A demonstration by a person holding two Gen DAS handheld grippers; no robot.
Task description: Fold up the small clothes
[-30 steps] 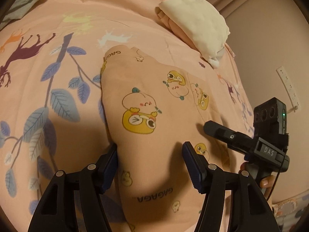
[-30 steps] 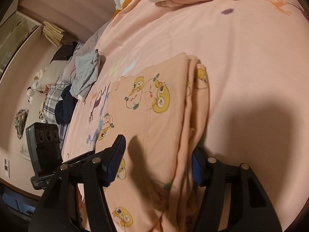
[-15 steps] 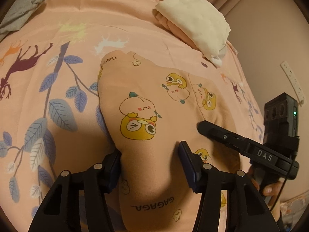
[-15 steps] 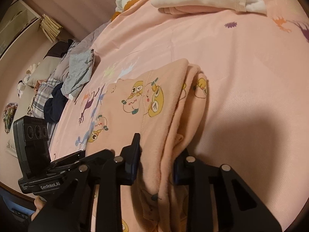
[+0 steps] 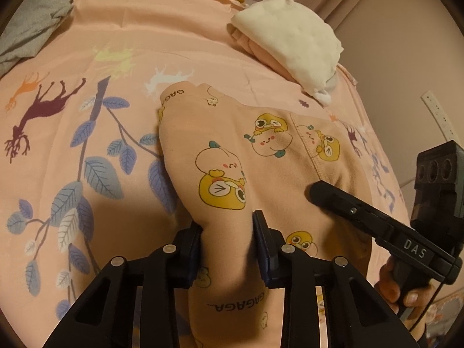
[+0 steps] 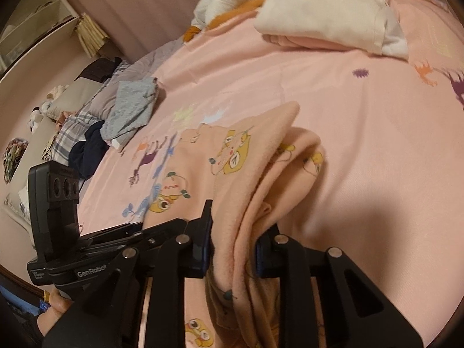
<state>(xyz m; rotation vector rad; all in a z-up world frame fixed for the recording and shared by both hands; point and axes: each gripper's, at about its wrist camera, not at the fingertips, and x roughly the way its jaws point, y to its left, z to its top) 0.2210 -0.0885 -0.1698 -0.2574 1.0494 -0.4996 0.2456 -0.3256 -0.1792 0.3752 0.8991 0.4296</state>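
While both tongs pinch it, peach garment [image 5: 261,174] bunches upward.

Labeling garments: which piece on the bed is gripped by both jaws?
The peach cartoon-print garment, pinched by left gripper and right gripper. The cream folded piece and grey one lie untouched.

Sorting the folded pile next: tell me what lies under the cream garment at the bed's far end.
Under the cream garment a folded pink piece shows at the edge, resting on the pink bedsheet. Anything deeper in that stack is covered.
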